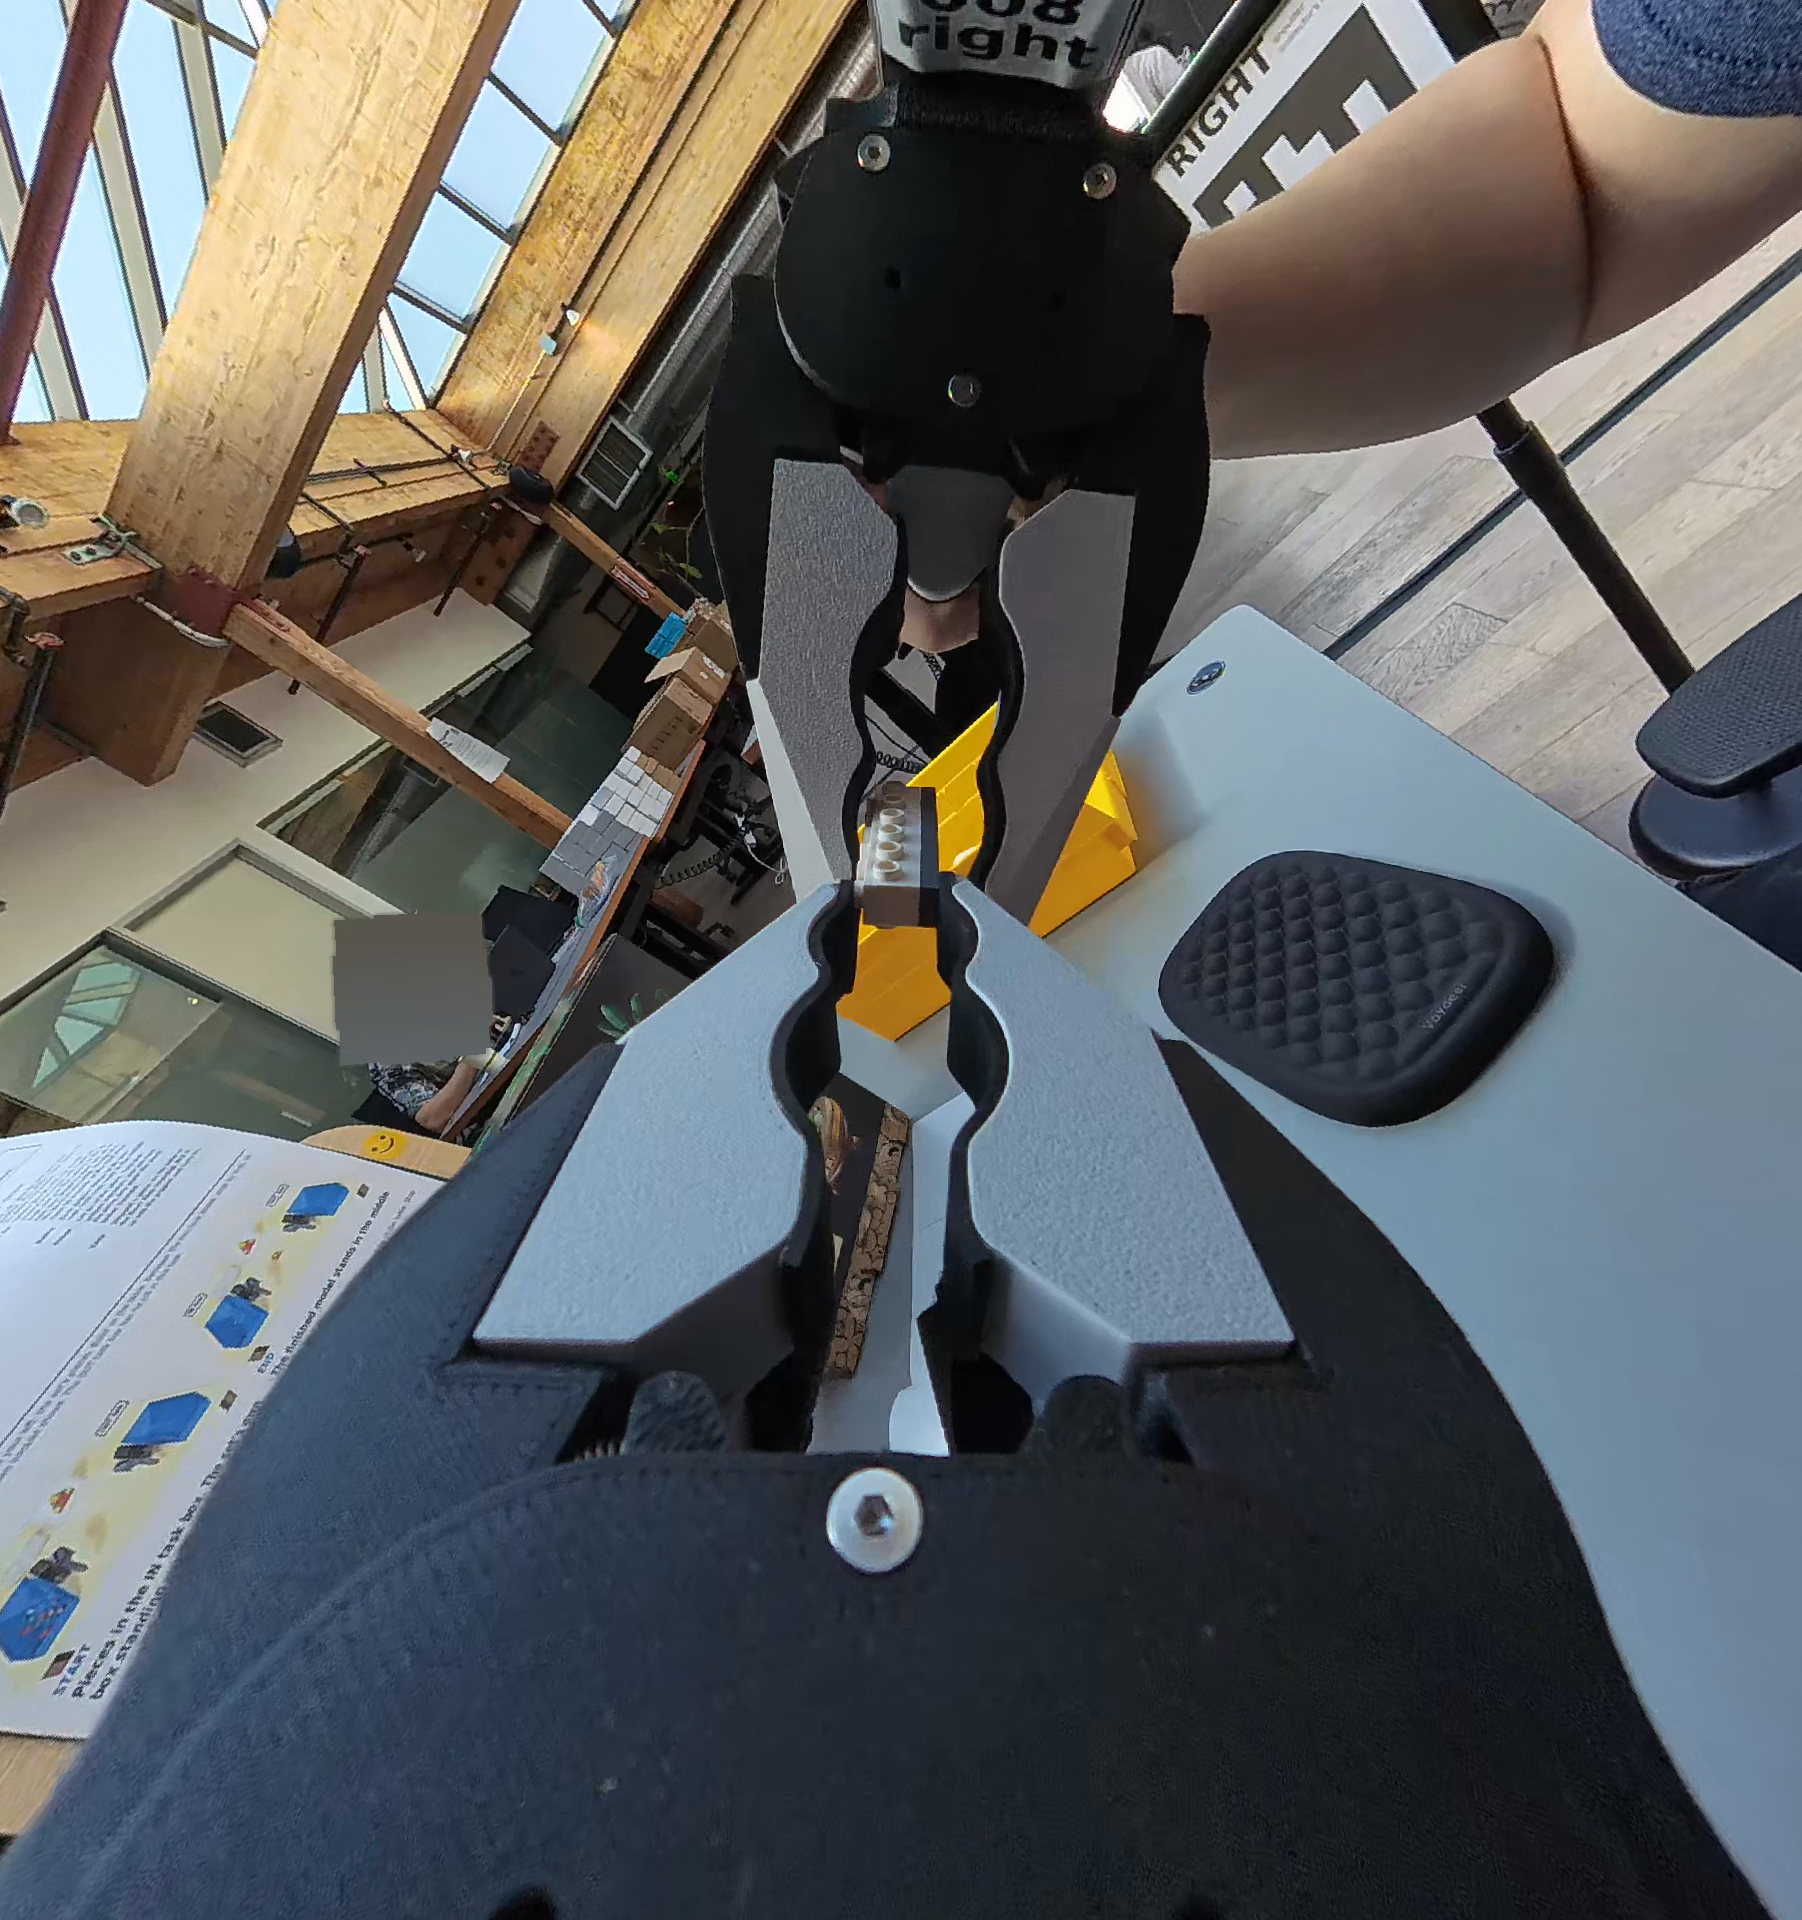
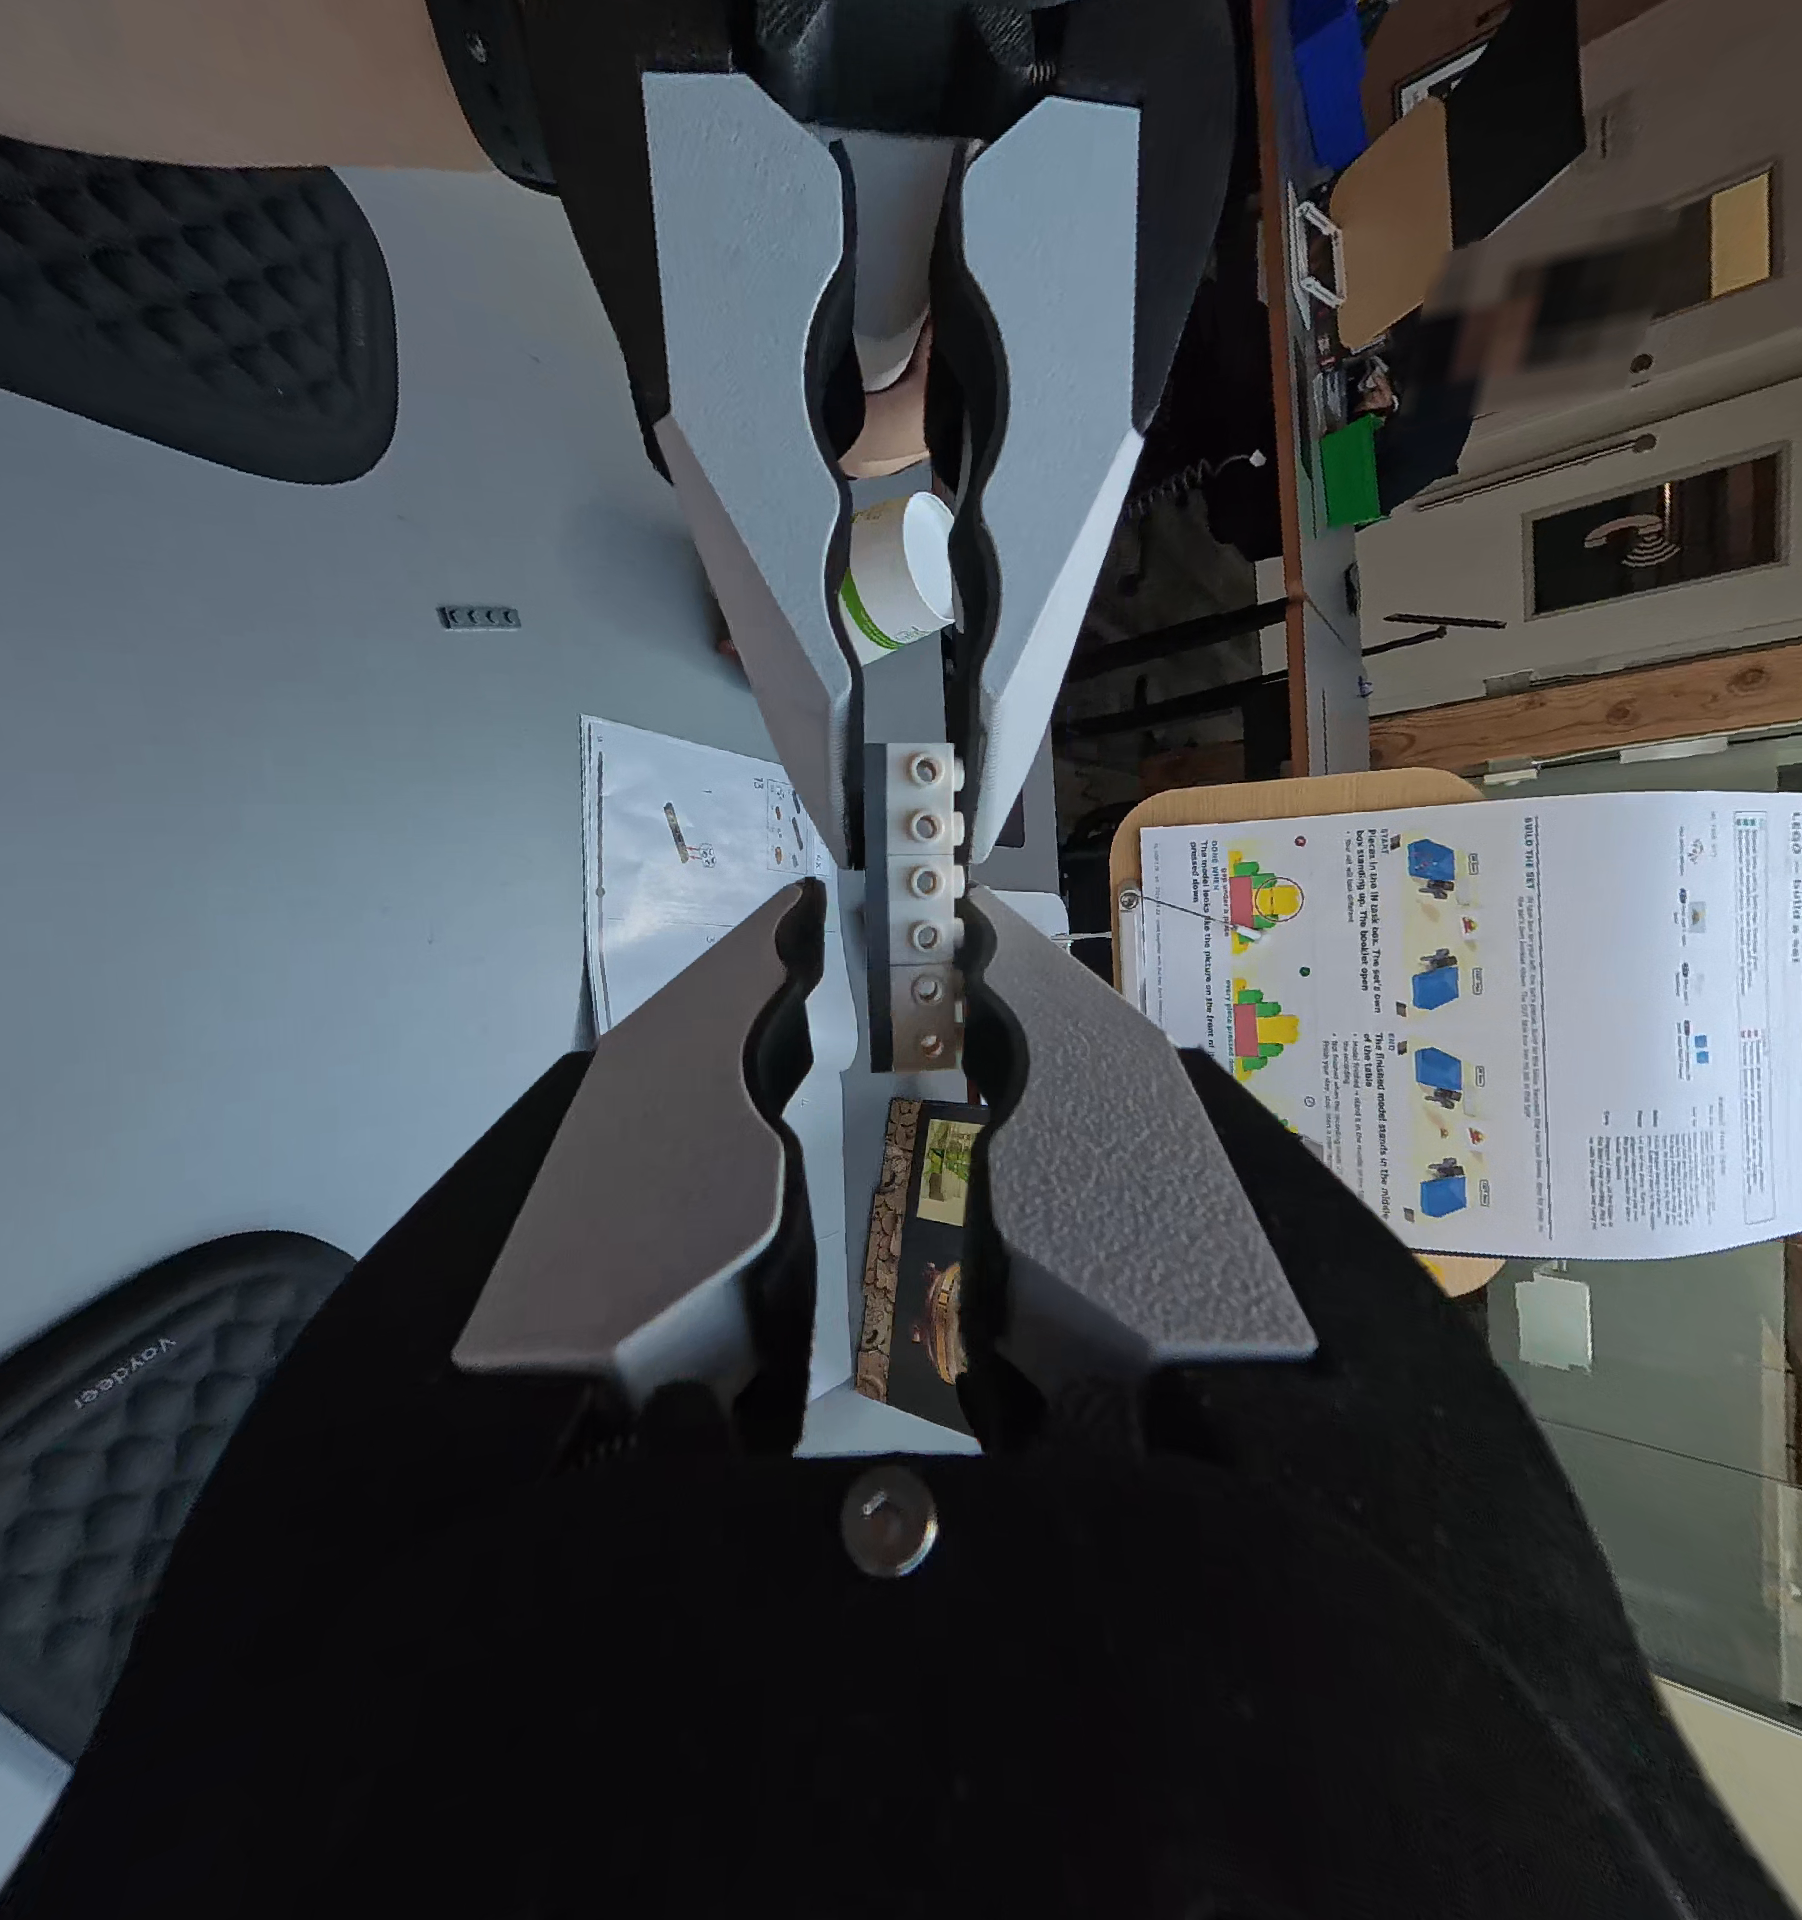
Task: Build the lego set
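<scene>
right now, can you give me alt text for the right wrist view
Two tools meet tip to tip over a grey table, both gripping one white studded lego strip: the right tool from below, the left tool from above. An instruction sheet stands on the right, a small grey lego piece lies on the left.

both tools (image 2: 892, 940) (image 2: 912, 821) pinch one white studded lego strip (image 2: 923, 904)

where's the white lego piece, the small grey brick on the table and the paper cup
white lego piece (image 2: 926, 883), right wrist view, on its studded face between both grippers' tips
small grey brick (image 2: 478, 617), right wrist view, on its top, lying alone on the table
paper cup (image 2: 892, 582), right wrist view, on its side wall
</scene>
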A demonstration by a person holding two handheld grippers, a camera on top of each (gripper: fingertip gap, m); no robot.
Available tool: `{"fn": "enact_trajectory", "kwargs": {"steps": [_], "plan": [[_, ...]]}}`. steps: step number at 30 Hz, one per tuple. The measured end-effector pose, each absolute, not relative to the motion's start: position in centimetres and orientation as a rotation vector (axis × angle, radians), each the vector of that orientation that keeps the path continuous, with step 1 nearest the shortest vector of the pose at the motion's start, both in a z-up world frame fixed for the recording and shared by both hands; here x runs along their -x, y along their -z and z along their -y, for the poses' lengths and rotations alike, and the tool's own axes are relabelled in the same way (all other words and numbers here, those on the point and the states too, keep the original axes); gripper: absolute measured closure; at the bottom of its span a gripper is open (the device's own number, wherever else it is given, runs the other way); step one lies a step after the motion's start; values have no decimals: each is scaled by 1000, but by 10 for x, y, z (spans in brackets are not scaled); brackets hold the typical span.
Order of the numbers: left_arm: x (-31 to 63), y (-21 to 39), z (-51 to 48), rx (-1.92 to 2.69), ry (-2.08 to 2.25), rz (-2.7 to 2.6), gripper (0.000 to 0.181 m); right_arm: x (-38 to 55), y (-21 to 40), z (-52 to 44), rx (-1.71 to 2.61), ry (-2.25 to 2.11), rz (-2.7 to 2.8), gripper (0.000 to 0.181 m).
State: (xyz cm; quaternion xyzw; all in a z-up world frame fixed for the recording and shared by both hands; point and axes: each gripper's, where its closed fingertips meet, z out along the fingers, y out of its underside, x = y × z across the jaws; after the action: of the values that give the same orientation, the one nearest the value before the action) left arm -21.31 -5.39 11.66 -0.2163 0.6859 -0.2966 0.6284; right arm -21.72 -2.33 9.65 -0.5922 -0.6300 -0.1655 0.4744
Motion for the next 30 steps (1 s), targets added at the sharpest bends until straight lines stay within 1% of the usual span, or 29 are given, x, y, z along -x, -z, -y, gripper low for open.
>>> {"fn": "enact_trajectory", "kwargs": {"steps": [1, 2, 7, 15, 19, 21, 23, 27, 28, 30], "plan": [[213, -116, 54, 499, 682, -1575, 169, 217, -98, 23, 1459, 388, 1531, 160], [213, -116, 54, 499, 686, -1577, 169, 217, -99, 24, 1468, 375, 1525, 167], [212, -115, 55, 491, 678, -1580, 169, 216, -98, 24, 1484, 356, 1526, 171], [214, -113, 52, 499, 651, -1591, 169, 215, -98, 20, 1432, 464, 1500, 172], [214, -113, 50, 504, 647, -1592, 169, 216, -96, 19, 1489, 364, 1465, 169], [214, -115, 50, 506, 657, -1579, 169, 210, -102, 16, 1452, 435, 1453, 163], [215, -116, 50, 505, 671, -1573, 169, 206, -106, 17, 1418, 483, 1452, 162], [216, -119, 51, 502, 694, -1564, 169, 205, -108, 19, 1408, 475, 1436, 164], [216, -119, 51, 500, 693, -1563, 169, 205, -107, 20, 1410, 471, 1443, 168], [216, -119, 52, 500, 697, -1566, 169, 205, -105, 21, 1412, 482, 1450, 170]]}}
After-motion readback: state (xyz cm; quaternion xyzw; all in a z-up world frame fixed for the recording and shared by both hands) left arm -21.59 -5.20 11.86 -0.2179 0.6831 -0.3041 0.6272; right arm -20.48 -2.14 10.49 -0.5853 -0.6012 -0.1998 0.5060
